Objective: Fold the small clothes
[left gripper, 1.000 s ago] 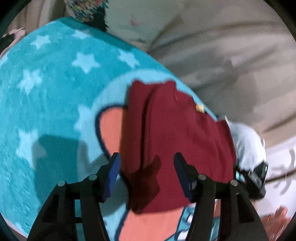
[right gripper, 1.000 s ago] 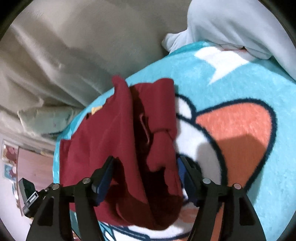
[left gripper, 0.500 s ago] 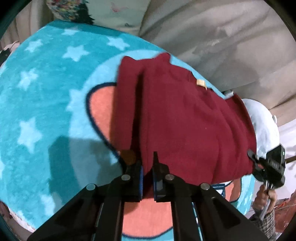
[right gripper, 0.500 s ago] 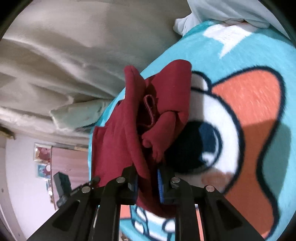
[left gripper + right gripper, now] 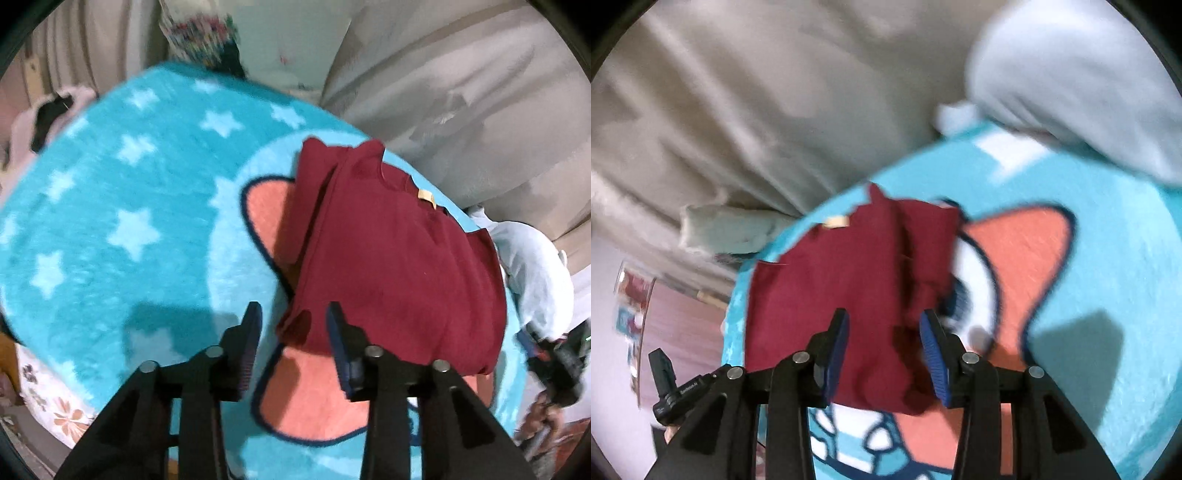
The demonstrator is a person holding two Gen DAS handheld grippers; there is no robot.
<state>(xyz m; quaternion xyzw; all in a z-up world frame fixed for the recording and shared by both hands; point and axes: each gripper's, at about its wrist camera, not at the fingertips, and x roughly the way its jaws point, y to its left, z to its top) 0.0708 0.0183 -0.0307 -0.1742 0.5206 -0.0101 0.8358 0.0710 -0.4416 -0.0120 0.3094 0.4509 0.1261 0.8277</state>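
Observation:
A small dark red shirt (image 5: 399,258) lies partly folded on a turquoise cartoon blanket (image 5: 122,229), with a tan neck label (image 5: 426,195). My left gripper (image 5: 293,343) is open over the shirt's near corner and holds nothing. In the right wrist view the same shirt (image 5: 842,291) lies on the blanket (image 5: 1108,258), one side folded over with a bunched sleeve. My right gripper (image 5: 884,354) is open, its jaws on either side of the shirt's near edge, holding nothing.
A pale blue garment (image 5: 1071,81) lies at the blanket's far edge; it also shows in the left wrist view (image 5: 532,269). A beige sheet (image 5: 757,103) lies behind. A mint cloth (image 5: 727,229) lies at the left. The other gripper (image 5: 554,365) shows at the right.
Both grippers were shut on the red shirt half a second ago; now both have opened and let it go. The shirt lies flatter on the blanket, and both grippers have drawn back slightly.

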